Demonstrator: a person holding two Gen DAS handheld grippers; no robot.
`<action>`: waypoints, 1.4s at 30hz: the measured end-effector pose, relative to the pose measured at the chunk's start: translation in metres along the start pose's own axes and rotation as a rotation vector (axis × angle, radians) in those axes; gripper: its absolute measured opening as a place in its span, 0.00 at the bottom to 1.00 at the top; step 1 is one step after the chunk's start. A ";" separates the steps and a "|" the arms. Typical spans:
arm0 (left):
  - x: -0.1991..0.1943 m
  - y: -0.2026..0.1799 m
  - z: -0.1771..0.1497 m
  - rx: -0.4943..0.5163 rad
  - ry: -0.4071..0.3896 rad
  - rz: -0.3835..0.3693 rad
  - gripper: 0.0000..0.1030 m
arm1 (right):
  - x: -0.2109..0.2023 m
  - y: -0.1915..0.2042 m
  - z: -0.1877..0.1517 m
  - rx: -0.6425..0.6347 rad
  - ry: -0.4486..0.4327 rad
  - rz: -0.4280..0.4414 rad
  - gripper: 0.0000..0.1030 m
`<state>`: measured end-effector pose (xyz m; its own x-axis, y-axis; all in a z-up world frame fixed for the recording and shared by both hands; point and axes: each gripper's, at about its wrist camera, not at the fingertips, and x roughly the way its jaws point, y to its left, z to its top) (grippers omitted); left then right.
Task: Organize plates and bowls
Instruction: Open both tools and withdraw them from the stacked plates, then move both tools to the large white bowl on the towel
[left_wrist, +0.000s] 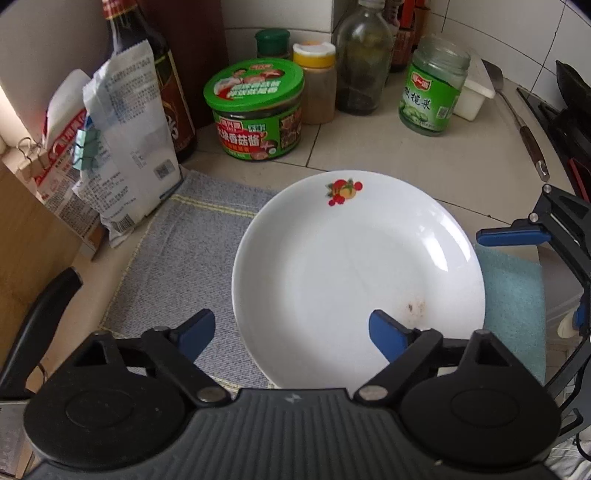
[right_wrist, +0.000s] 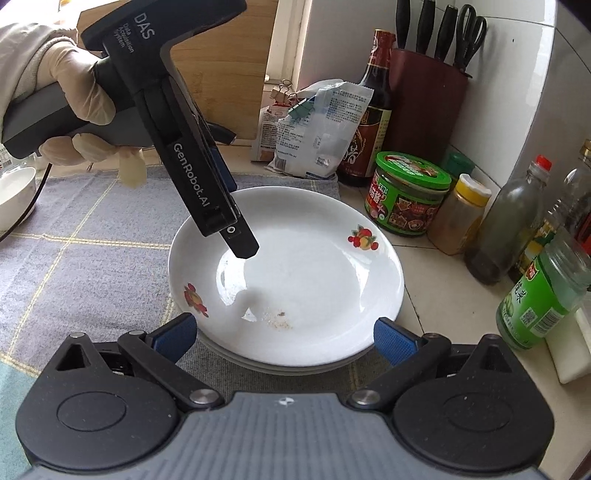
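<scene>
A white plate with red fruit prints tops a short stack of plates on a grey checked cloth. A brown smear marks its near side. My left gripper hangs over the plate's near-left rim, open: one pad is above the cloth, the other above the plate, and neither touches it. From the right wrist view the left gripper slants down over the plate in a gloved hand. My right gripper is open at the stack's near edge, its fingers beside the rim.
Behind the plates stand a green-lidded jar, a green-labelled glass jar, spice bottles, a dark sauce bottle, clipped bags and a knife block. A white bowl sits far left. A teal cloth lies right.
</scene>
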<state>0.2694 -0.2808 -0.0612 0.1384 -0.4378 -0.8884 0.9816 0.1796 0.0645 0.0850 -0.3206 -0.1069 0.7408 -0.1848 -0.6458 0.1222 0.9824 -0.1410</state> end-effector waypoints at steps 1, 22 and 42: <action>-0.004 -0.001 -0.002 0.001 -0.015 0.016 0.90 | 0.000 0.000 0.000 0.002 0.002 0.001 1.00; -0.104 -0.061 -0.096 -0.295 -0.309 0.379 0.95 | -0.013 0.012 0.017 -0.033 -0.016 0.052 1.00; -0.176 -0.105 -0.274 -0.598 -0.295 0.621 0.96 | -0.017 0.156 0.045 -0.255 -0.012 0.267 1.00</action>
<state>0.1064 0.0192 -0.0362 0.7282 -0.3025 -0.6150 0.4986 0.8494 0.1727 0.1209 -0.1634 -0.0838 0.7320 0.0788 -0.6767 -0.2441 0.9577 -0.1525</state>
